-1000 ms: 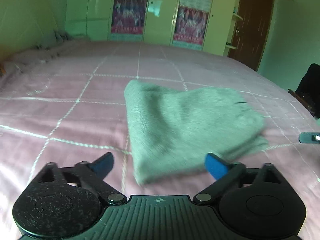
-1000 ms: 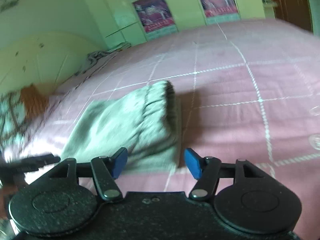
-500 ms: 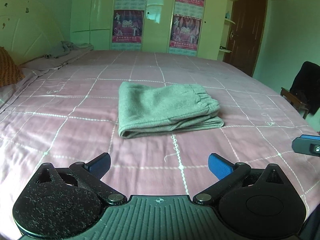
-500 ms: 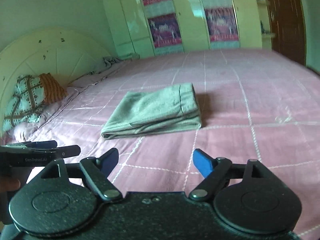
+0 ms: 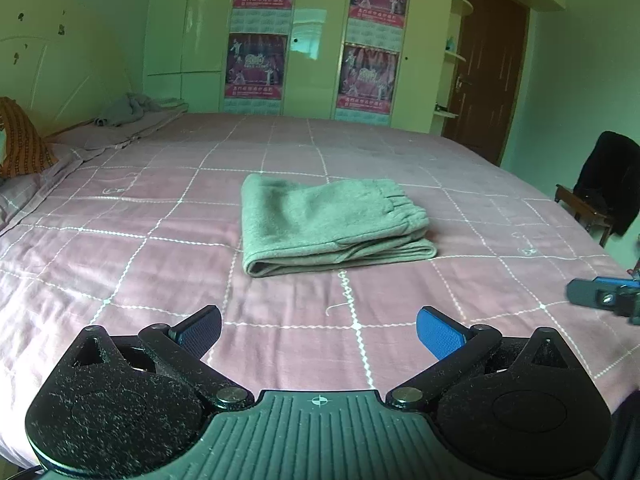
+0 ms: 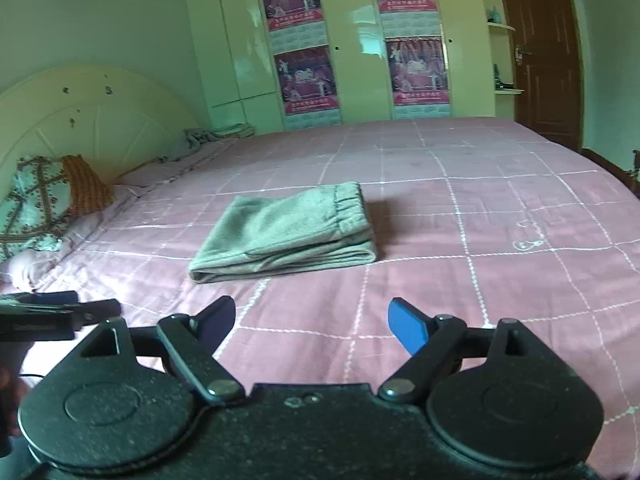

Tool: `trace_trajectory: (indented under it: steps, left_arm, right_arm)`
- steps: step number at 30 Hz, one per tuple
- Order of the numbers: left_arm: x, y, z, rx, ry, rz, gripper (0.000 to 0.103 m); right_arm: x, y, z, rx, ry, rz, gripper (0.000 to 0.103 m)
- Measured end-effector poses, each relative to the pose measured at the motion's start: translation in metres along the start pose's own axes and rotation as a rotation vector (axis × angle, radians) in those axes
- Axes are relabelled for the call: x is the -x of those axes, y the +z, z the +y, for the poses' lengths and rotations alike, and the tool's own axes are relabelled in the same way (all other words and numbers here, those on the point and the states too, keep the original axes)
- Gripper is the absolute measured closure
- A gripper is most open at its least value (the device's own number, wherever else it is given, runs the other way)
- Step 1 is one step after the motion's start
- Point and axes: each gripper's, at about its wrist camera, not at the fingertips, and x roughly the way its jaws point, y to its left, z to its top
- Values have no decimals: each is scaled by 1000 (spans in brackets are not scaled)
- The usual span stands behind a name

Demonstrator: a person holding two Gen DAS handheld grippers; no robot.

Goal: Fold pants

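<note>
Your left gripper [image 5: 318,330] and right gripper [image 6: 311,318] are both spread wide and hold nothing, well apart from the folded pants [image 5: 328,222] on the bed [image 5: 400,352].

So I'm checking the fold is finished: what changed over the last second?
Both claws, left claw and right claw, backed away from the pants, open and empty throughout. The pants stayed folded in the same spot on the bed.

pants [image 5: 328,220] soft matt fleece cloth; bedsheet [image 5: 120,280] matt woven cloth.
</note>
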Motion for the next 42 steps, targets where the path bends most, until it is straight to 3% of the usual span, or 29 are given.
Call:
trace_trajectory:
  steps: [42]
  left_arm:
    - [11,8,-14,-25,-32,-21,0]
  right_arm:
    - [-11,-9,2,1,-46,3,19]
